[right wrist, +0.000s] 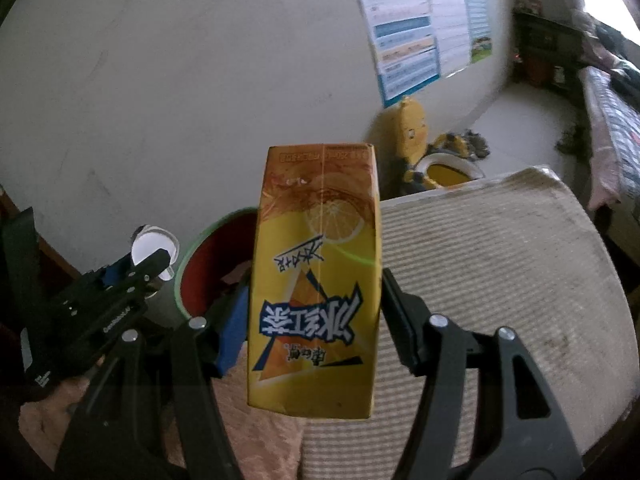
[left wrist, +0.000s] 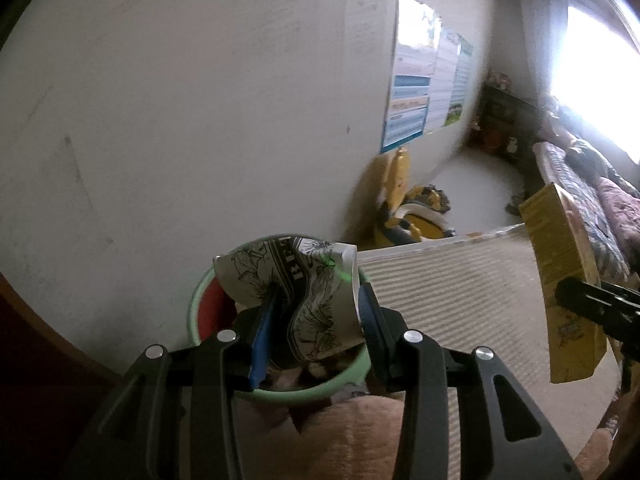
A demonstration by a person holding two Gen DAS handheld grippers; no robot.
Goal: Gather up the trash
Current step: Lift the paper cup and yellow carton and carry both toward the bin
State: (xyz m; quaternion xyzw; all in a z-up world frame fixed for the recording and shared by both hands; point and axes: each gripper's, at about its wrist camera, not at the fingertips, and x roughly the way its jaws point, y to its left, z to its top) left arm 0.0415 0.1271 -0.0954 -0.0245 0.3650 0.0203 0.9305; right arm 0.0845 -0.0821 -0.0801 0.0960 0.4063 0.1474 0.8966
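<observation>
Trash held in both tongs now: crumpled paper cup [left wrist: 296, 300] pinched in the left tongs [left wrist: 316, 312], hanging right over the open mouth of the green-rimmed bin [left wrist: 200, 292], and yellow lemon tea carton [right wrist: 316, 280] pinched across its wide sides in the right tongs [right wrist: 316, 312], held up in the air just beside the same bin [right wrist: 188, 264]. Looks like the drop-in step, with both pieces picked up and neither one let go yet. Next move for the cup, most likely: spread the left tongs and let it fall, since it already sits above the hole. Next move for the carton: slide it over to the left until its low end hangs past the green rim, then let go. Bin stands on the floor near the white wall [left wrist: 180, 100], just off the left edge of the striped cushion [right wrist: 500, 280]. Not much room at the bin mouth for two tongs at once, so better one at a time, cup first, to keep the black arms from bumping. Plenty of open air above the bin and above the cushion. Carton is long, so easy to catch on the rim if tipped too flat. Yellow toy [right wrist: 412, 128] and the bed [right wrist: 612, 128] sit well apart, out of the way.
</observation>
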